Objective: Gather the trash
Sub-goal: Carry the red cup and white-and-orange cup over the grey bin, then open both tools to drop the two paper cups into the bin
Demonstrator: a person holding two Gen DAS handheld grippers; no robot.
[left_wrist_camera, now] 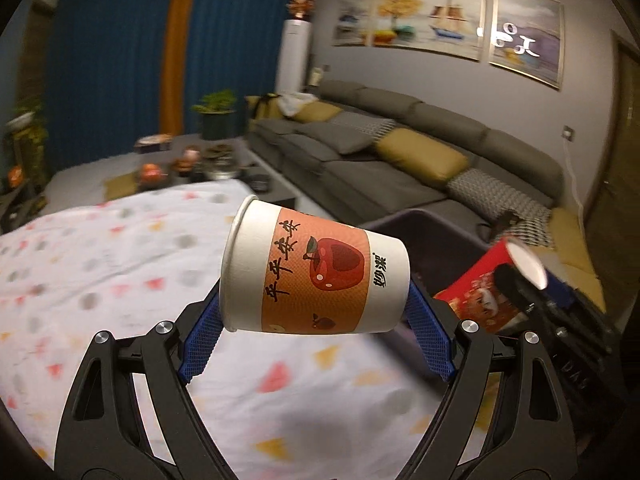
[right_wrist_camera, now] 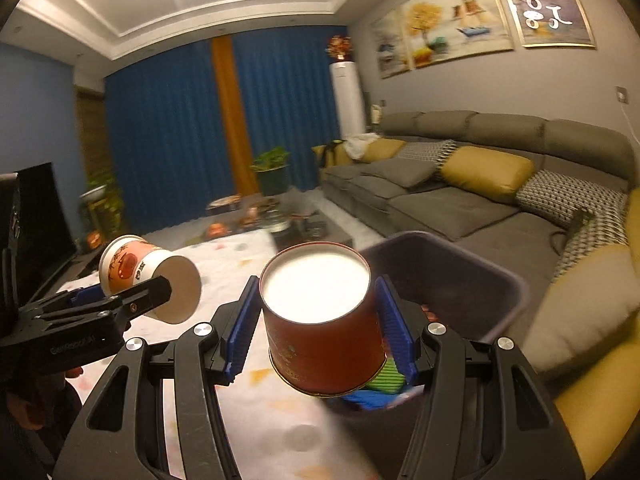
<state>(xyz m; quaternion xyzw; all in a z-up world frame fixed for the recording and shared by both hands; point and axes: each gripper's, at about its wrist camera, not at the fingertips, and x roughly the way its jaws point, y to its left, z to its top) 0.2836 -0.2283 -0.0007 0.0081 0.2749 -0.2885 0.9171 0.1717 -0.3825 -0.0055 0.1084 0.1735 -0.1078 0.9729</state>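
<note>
My left gripper (left_wrist_camera: 316,316) is shut on a white paper cup (left_wrist_camera: 316,270) with an orange apple band, held sideways above the patterned tablecloth (left_wrist_camera: 100,264). The same cup (right_wrist_camera: 148,276) shows at the left of the right wrist view, in the left gripper (right_wrist_camera: 132,300). My right gripper (right_wrist_camera: 318,328) is shut on a red paper cup (right_wrist_camera: 324,320), its white base facing the camera. That red cup (left_wrist_camera: 488,280) appears at the right of the left wrist view. A dark plastic bin (right_wrist_camera: 452,280) stands just beyond and right of the red cup, with green and blue trash (right_wrist_camera: 384,380) inside.
A grey sofa (right_wrist_camera: 460,200) with yellow cushions runs along the right wall behind the bin (left_wrist_camera: 436,236). A low coffee table (right_wrist_camera: 272,216) with dishes stands past the cloth-covered table. Blue curtains, a plant and a white floor air conditioner (right_wrist_camera: 348,96) fill the far end.
</note>
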